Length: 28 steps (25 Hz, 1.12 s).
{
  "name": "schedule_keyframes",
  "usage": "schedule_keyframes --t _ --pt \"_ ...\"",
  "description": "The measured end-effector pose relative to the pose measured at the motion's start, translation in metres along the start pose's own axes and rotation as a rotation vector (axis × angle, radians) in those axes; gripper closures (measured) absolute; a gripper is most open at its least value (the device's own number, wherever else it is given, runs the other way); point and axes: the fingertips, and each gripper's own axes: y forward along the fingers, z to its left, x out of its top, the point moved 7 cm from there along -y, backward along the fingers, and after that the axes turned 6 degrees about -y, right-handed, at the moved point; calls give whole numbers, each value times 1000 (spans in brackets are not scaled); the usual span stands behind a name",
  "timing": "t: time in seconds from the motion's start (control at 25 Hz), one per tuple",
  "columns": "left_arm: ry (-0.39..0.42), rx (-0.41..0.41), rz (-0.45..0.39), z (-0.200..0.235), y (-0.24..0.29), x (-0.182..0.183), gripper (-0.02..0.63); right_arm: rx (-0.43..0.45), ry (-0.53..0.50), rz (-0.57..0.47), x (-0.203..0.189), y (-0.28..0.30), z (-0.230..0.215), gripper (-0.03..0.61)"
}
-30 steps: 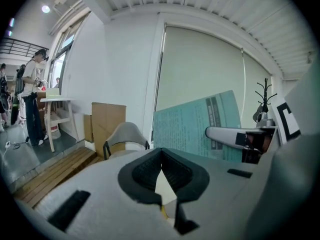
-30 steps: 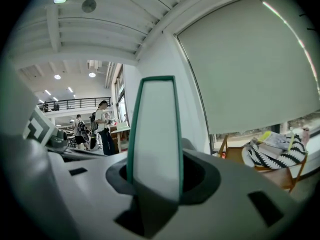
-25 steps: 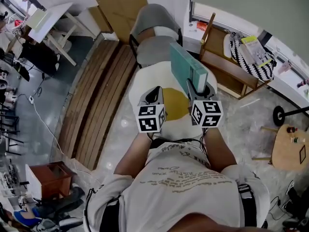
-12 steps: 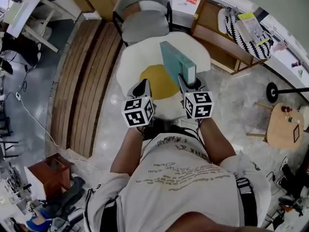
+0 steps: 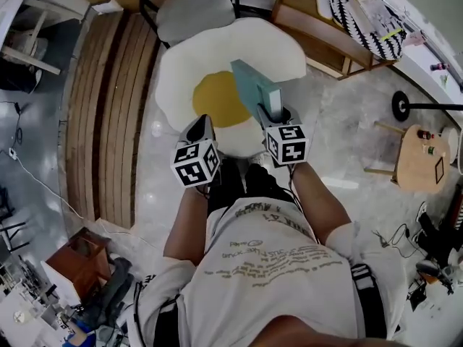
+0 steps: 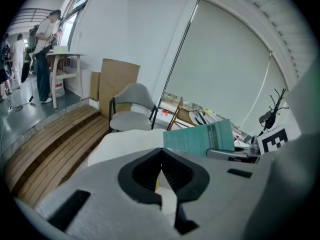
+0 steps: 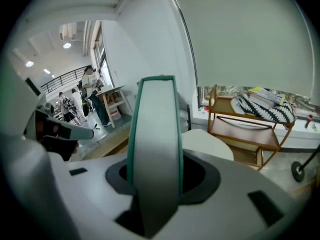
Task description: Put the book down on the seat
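Above the egg-shaped seat (image 5: 289,49) — white with a yellow centre — a teal book (image 5: 252,87) stands on edge, clamped between the jaws of the right gripper (image 5: 273,114) and jutting forward from them, while the left gripper (image 5: 202,125) hovers alongside, jaws closed on nothing.

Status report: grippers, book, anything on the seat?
Right gripper shut on teal book, held on edge over the egg-shaped seat, not laid down yet. Left gripper shut, empty. Nothing seen lying on the seat.
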Motion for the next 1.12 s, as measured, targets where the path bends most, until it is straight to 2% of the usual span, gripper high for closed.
schedule_keyframes --t 0.64,0.92,1.12 --pt "-43 -58 215 28 46 -75 594 -71 77 273 -144 71 -29 407" --pt "-19 -87 309 41 74 -105 594 -106 192 338 -205 107 -41 407" --pt "21 -108 364 49 90 -122 594 -113 331 385 -244 133 -50 407"
